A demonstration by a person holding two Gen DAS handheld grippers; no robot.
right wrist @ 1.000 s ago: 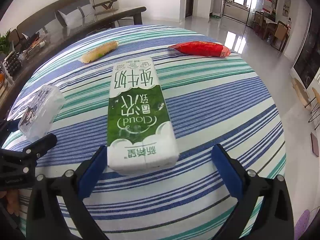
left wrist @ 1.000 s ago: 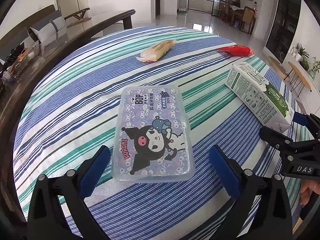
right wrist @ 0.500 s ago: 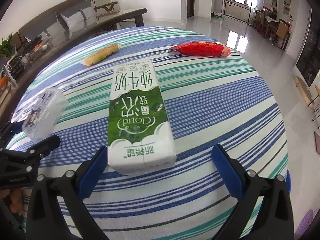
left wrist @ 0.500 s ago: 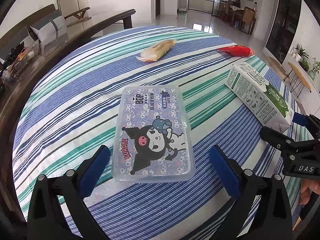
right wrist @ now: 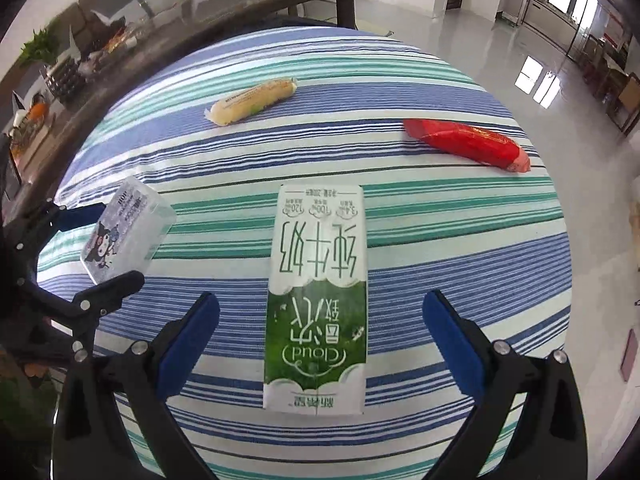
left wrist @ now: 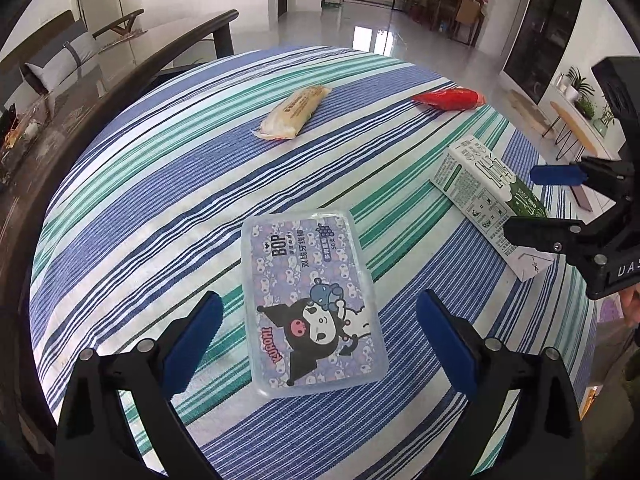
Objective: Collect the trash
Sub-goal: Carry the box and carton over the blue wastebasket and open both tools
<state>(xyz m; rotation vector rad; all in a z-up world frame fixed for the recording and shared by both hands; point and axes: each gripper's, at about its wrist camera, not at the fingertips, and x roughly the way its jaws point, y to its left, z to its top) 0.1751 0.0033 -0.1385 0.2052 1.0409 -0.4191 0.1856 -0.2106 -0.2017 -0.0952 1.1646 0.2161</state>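
Observation:
A clear plastic box (left wrist: 314, 304) with a cartoon print lies flat on the striped tablecloth (left wrist: 160, 180). My left gripper (left wrist: 320, 332) hovers over its near end. The jaws are closing, and the blue pads stay apart from the box on both sides. A green and white milk carton (right wrist: 318, 292) lies lengthwise between the fingers of my right gripper (right wrist: 320, 320). That gripper is open and touches nothing. Farther back lie a yellow wrapped snack (right wrist: 252, 102) and a red wrapper (right wrist: 468, 146). The left wrist view shows the right gripper (left wrist: 528, 204) astride the carton (left wrist: 480, 196).
The round table's edge curves close behind both grippers. A dark wooden bench (left wrist: 132, 76) and a cluttered glass side table (right wrist: 72, 72) stand to the left. Shiny floor (left wrist: 384, 36) and dining chairs lie beyond the far edge.
My right gripper has lifted and rolled, so the carton now lies straight and smaller between its fingers. My left gripper has turned slightly over the box, which has not moved.

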